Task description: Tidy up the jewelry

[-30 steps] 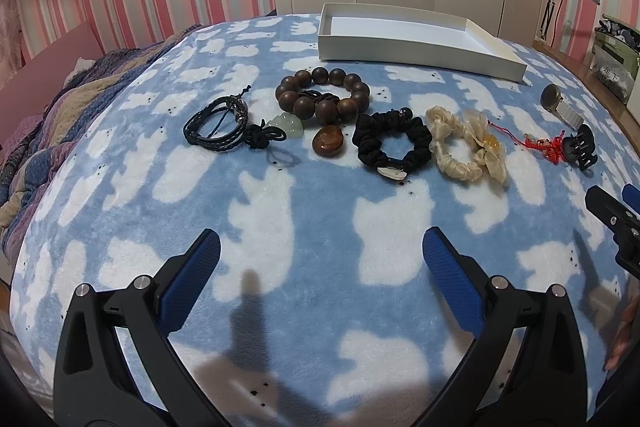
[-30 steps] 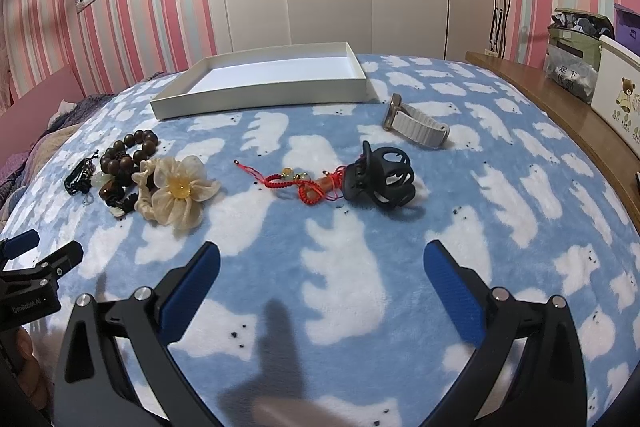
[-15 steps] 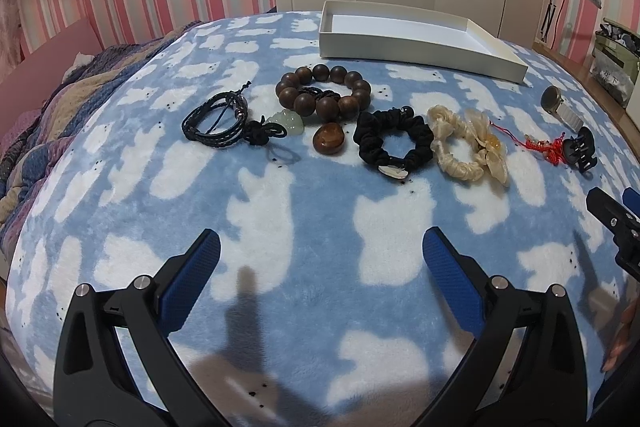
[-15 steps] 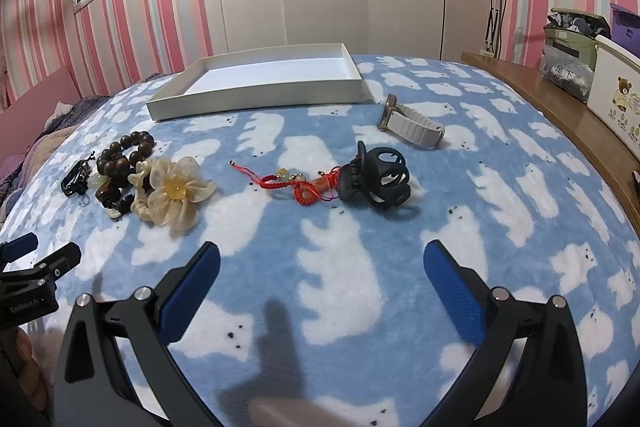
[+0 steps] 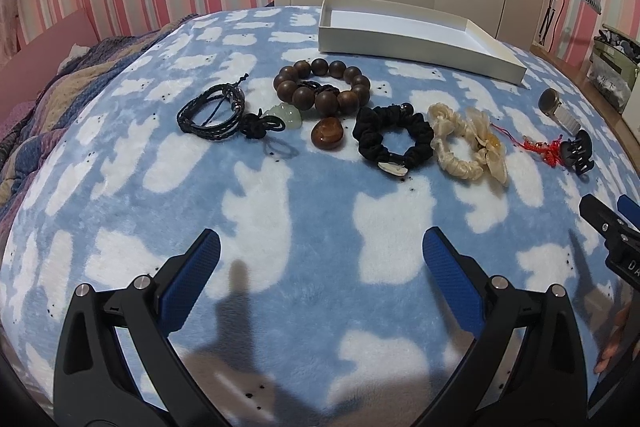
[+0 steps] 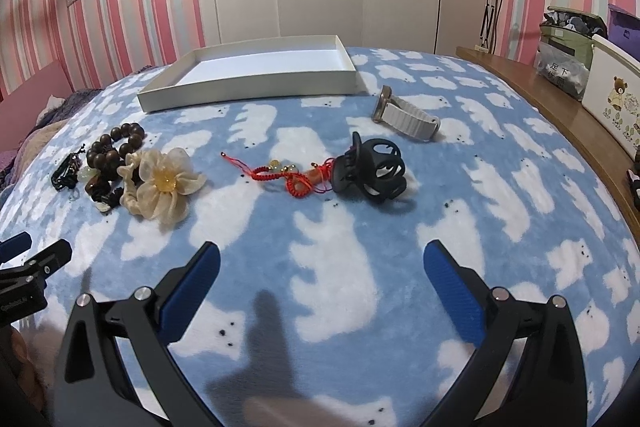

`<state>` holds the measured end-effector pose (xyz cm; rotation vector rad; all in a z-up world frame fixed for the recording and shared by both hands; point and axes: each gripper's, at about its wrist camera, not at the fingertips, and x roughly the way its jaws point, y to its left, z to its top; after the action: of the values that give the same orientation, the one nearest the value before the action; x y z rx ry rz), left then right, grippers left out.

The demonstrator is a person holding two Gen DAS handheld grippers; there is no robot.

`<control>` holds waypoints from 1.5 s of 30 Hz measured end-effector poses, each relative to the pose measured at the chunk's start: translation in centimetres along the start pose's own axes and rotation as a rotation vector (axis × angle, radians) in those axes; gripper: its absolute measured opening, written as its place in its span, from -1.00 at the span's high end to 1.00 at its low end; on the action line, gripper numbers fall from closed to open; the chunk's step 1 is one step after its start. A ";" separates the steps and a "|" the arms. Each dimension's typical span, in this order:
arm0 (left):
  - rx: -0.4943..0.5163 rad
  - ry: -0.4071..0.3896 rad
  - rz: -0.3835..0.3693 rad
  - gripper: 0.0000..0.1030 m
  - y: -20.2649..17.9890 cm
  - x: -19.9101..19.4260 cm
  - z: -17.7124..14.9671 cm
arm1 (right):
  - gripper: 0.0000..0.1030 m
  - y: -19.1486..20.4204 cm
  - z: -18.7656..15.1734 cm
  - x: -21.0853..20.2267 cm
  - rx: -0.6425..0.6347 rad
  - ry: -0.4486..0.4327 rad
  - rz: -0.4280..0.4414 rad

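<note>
change: both views crept a little closer in the last 1 s, nothing picked | claws: your left gripper (image 5: 320, 247) and right gripper (image 6: 320, 259) gape wide, hold nothing | jewelry: all on blanket (image 5: 260, 211); tray (image 6: 256, 83) has none; sorting not begun

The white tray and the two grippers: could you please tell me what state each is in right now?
white tray: empty, nothing placed inside yet.
left gripper: open, holding nothing, above the blanket.
right gripper: open, holding nothing.
black hair claw: closed, lying on the blanket.
</note>
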<state>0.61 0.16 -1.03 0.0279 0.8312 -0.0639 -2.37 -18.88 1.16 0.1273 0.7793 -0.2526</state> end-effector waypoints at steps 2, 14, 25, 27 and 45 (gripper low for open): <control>0.007 -0.006 -0.001 -0.94 -0.1 -0.1 0.0 | -0.97 0.0 0.0 0.0 0.001 0.002 -0.006; 0.007 -0.008 0.013 -0.94 -0.2 0.0 0.2 | -0.97 0.7 0.0 0.5 -0.029 0.032 -0.033; 0.004 -0.018 0.015 -0.94 -0.3 0.0 0.2 | -0.97 0.9 -0.1 1.0 -0.036 0.052 -0.061; 0.008 -0.019 0.017 -0.94 -0.4 0.0 0.2 | -0.97 0.9 0.0 0.9 -0.038 0.050 -0.064; 0.044 -0.066 -0.018 -0.94 -0.6 -1.1 0.1 | -0.97 0.4 0.0 0.6 -0.018 0.032 -0.030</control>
<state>-0.10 -0.44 -0.18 0.0593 0.7640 -0.0994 -1.84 -18.61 0.78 0.1025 0.8151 -0.2729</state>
